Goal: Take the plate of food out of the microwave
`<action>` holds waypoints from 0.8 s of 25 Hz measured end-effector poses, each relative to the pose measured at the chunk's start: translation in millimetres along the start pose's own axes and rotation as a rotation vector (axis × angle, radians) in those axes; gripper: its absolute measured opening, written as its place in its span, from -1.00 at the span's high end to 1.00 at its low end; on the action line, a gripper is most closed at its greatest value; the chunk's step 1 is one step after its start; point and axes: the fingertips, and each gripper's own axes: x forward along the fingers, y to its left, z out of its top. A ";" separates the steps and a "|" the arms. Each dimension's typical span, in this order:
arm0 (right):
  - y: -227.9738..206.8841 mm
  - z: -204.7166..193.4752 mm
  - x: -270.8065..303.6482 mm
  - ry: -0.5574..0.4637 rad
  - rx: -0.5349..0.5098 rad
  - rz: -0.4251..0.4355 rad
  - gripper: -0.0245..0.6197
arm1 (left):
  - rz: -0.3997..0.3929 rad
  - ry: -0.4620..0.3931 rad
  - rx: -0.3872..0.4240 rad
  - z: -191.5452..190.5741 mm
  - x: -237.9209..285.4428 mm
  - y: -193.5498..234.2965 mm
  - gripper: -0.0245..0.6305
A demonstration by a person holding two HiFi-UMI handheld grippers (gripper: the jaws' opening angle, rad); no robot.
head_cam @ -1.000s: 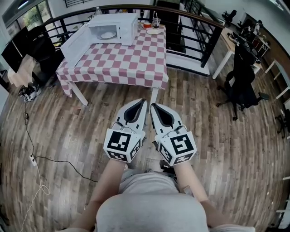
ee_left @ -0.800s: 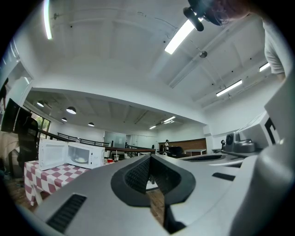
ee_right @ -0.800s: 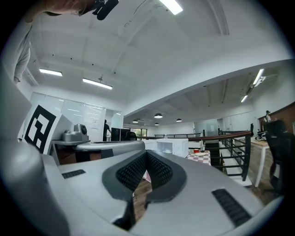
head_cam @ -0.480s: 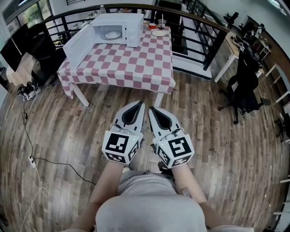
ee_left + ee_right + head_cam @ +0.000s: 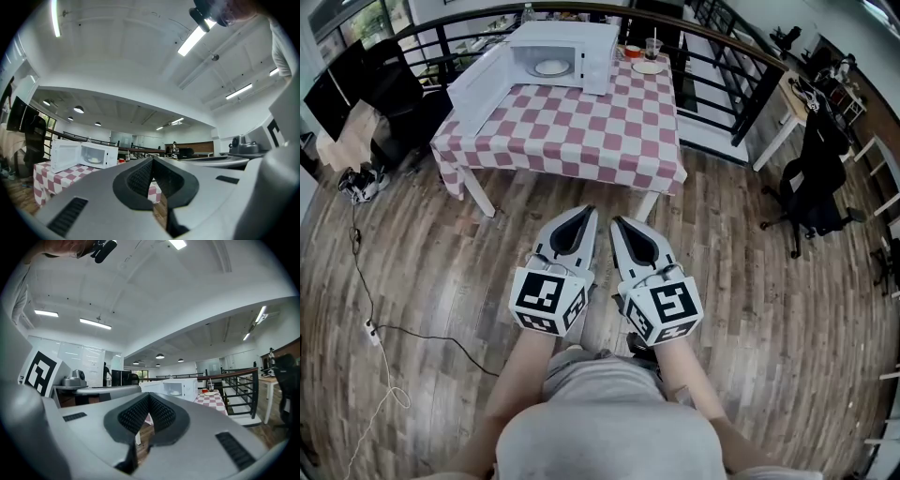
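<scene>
A white microwave (image 5: 562, 54) stands at the far end of a red-and-white checked table (image 5: 572, 131), with its door (image 5: 478, 86) swung open to the left. A white plate of food (image 5: 550, 67) lies inside it. Both grippers are held level and side by side over the wooden floor, well short of the table. My left gripper (image 5: 586, 212) is shut and empty, and so is my right gripper (image 5: 617, 222). The left gripper view shows the microwave (image 5: 84, 157) far off, with the plate (image 5: 95, 160) in it. In the right gripper view the microwave (image 5: 180, 389) is also distant.
A cup with a straw (image 5: 652, 47), a small plate (image 5: 647, 67) and a red item (image 5: 632, 52) sit right of the microwave. A black railing (image 5: 741, 89) runs behind the table. An office chair (image 5: 811, 183) stands right; a cable (image 5: 380, 333) and shoes (image 5: 356, 183) lie left.
The table and microwave have come nearer and shifted right in the head view as the person walks towards them. Both grippers stay shut and side by side.
</scene>
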 end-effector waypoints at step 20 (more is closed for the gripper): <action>39.2 -7.2 70.9 0.025 0.003 0.004 0.84 | 0.021 0.006 -0.025 -0.8 -12.4 84.0 0.92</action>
